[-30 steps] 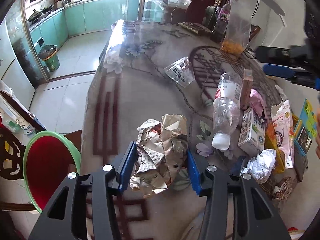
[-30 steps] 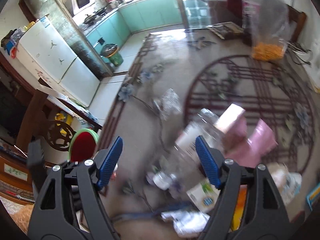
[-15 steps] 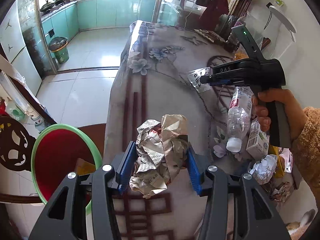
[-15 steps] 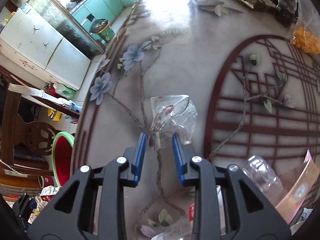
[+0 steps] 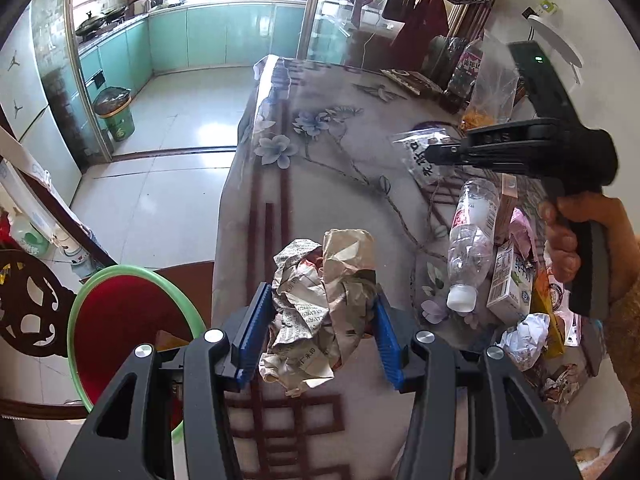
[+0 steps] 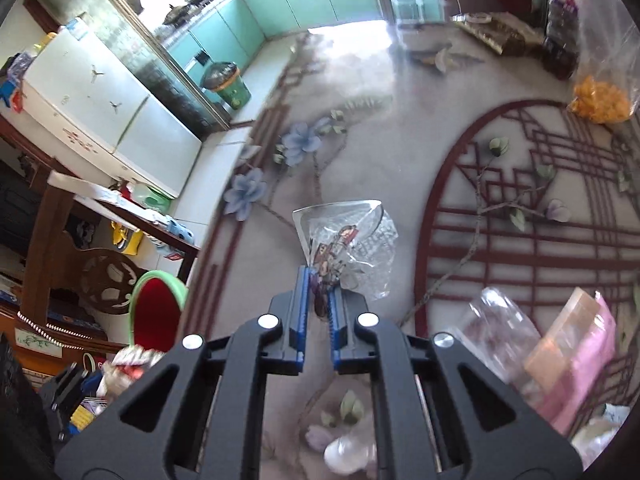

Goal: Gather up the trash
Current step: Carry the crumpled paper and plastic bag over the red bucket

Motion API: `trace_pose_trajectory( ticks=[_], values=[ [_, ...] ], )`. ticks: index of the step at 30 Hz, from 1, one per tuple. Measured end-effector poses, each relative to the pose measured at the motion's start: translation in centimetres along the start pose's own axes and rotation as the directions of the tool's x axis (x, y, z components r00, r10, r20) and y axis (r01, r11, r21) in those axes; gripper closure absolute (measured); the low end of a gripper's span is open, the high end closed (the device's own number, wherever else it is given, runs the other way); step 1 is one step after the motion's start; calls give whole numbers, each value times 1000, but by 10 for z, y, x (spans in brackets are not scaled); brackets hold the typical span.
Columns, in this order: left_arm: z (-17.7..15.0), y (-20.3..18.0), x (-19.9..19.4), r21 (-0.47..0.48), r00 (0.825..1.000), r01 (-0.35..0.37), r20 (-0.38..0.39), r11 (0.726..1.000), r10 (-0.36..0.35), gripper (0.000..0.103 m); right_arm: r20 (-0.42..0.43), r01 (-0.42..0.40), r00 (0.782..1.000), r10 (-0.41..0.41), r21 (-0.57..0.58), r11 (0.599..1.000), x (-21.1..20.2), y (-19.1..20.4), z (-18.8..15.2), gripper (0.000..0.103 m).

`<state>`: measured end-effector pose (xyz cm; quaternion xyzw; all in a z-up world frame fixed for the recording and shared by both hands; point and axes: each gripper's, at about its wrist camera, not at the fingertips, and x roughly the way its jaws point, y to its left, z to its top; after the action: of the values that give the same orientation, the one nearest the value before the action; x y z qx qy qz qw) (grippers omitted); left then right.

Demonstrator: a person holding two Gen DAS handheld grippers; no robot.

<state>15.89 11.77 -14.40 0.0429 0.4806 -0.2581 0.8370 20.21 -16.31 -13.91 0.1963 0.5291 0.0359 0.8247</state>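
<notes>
Left gripper (image 5: 320,328) clamped on a crumpled newspaper wad (image 5: 320,300), held over the table (image 5: 320,184) edge beside the green-rimmed red bin (image 5: 120,328); right gripper (image 6: 317,300) nearly closed, pinching a clear plastic wrapper (image 6: 348,244) above the tabletop; plastic bottle (image 5: 468,240) lying nearby.

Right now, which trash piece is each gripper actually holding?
Left gripper: the crumpled newspaper wad, clamped between both pads. Right gripper: the clear printed wrapper, pinched by its edge. The plastic bottle and milk carton lie untouched.
</notes>
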Motion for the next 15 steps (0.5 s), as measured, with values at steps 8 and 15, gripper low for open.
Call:
trace_pose_trajectory(
  ticks=[8,15],
  values=[
    [1,-5,-12,14,999,4,36,1000,-5,57,89,-37,995,37,0,999,-75,29,-58,94],
    [-1,-11,-25,32,998,-9,67,999,6,56,99,-50,994,51,-14,999,-94,49,-90,94]
  ],
)
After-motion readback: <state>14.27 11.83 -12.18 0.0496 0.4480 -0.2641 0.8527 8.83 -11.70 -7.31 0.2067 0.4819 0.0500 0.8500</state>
